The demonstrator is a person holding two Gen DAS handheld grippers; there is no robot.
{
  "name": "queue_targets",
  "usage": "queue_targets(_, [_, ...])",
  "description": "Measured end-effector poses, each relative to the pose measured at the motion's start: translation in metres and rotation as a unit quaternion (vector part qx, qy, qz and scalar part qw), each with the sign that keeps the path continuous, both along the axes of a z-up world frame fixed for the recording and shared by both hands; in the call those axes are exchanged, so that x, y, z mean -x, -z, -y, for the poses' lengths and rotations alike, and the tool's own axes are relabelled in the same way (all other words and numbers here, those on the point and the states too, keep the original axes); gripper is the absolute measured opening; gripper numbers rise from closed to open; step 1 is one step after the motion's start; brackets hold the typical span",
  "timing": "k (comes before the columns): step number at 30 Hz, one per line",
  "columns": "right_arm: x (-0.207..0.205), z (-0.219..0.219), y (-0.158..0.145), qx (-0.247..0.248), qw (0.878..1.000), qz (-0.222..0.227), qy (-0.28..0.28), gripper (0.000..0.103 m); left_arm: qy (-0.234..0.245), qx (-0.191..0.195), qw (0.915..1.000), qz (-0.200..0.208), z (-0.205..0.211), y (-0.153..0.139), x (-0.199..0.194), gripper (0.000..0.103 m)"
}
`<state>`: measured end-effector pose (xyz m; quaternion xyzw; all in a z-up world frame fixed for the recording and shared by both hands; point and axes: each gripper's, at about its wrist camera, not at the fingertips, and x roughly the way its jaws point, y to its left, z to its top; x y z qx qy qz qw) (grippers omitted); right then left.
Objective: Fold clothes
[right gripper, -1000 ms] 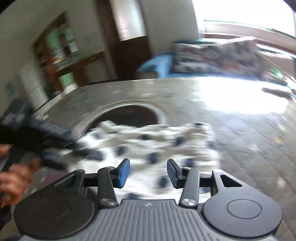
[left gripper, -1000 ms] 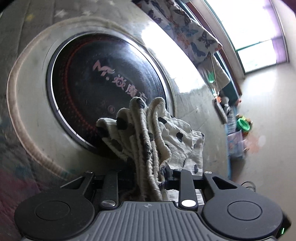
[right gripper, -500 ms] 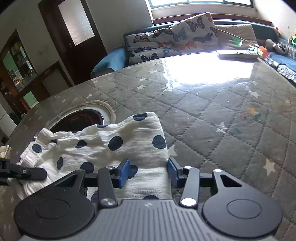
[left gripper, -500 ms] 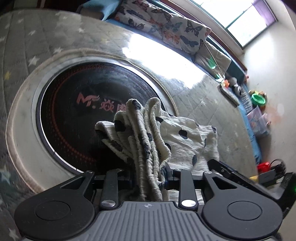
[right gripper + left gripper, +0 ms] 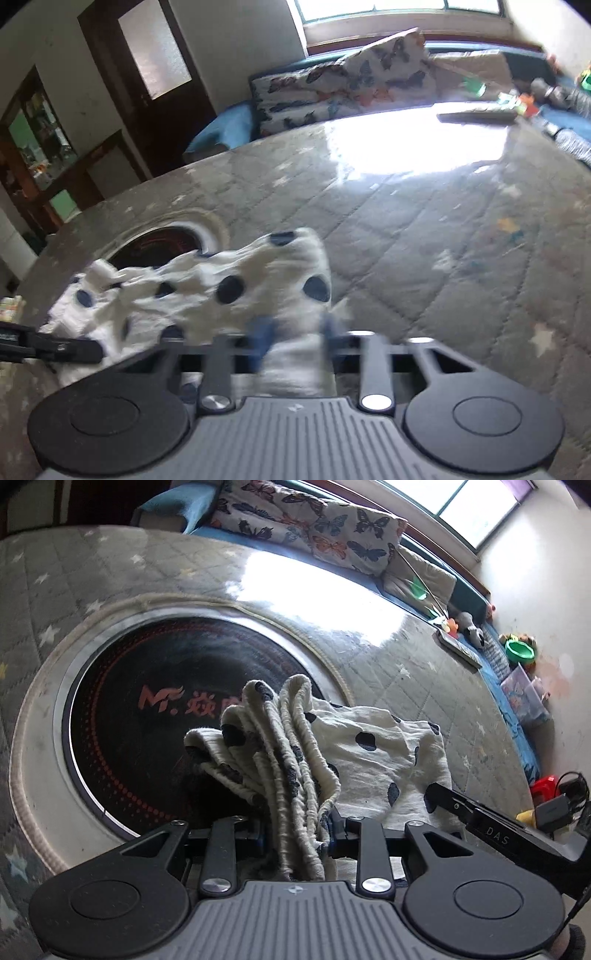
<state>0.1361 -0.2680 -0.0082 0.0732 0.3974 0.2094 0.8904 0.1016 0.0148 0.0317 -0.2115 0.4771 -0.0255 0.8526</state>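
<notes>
A white garment with dark blue dots (image 5: 369, 753) lies stretched across the grey quilted table cover (image 5: 406, 672). My left gripper (image 5: 299, 827) is shut on its bunched, ribbed edge, held over the black round hotplate (image 5: 147, 709). The garment (image 5: 207, 295) runs from there to my right gripper (image 5: 295, 332), whose jaws are closing, with the blue pads pressing a fold of its other end. The right wrist view is blurred. The right gripper's finger (image 5: 480, 823) shows at the right of the left wrist view, and the left gripper's finger (image 5: 51, 345) at the left of the right wrist view.
The hotplate is set into the middle of the round table, ringed by a pale rim (image 5: 40, 738). Behind the table runs a blue bench with butterfly cushions (image 5: 314, 528). Toys and a green bowl (image 5: 519, 651) lie at the right. A dark door (image 5: 159, 74) stands beyond.
The right gripper came down onto the garment's end and its jaws drew together on the cloth. The left gripper rolled and shifted slightly, still holding the bunched edge.
</notes>
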Motion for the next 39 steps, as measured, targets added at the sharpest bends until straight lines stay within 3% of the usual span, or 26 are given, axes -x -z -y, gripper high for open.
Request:
queue_targets(2, [0.002, -0.004, -0.004, 0.007, 1.0, 0.008, -0.002, 0.009, 0.008, -0.001, 0.9999, 0.006, 0.005, -0.005, -0.008, 0.03])
queue_targets(6, [0.01, 0.0, -0.026, 0.03, 0.998, 0.049, -0.001, 0.008, 0.031, -0.004, 0.9993, 0.02, 0.02, -0.016, -0.026, 0.03])
queue_targets(16, [-0.011, 0.044, -0.072, 0.093, 0.987, 0.101, 0.084, 0.008, 0.114, -0.007, 0.9917, 0.059, 0.093, -0.03, -0.097, 0.031])
queue_targets(22, [-0.031, 0.076, -0.071, 0.135, 0.974, 0.104, 0.146, 0.008, 0.143, -0.014, 0.9881, 0.056, 0.134, -0.01, -0.128, 0.037])
queue_targets(27, [-0.046, 0.089, -0.046, 0.157, 0.97, 0.07, 0.17, 0.009, 0.15, -0.031, 0.9873, 0.043, 0.152, 0.01, -0.133, 0.047])
queue_targets(35, [-0.044, 0.092, -0.032, 0.188, 0.962, 0.066, 0.189, 0.03, 0.139, -0.054, 0.9863, 0.071, 0.147, -0.001, -0.124, 0.076])
queue_targets(39, [-0.036, 0.091, -0.039, 0.185, 0.963, 0.079, 0.177, 0.043, 0.132, -0.068, 0.9853, 0.084, 0.14, -0.012, -0.116, 0.081])
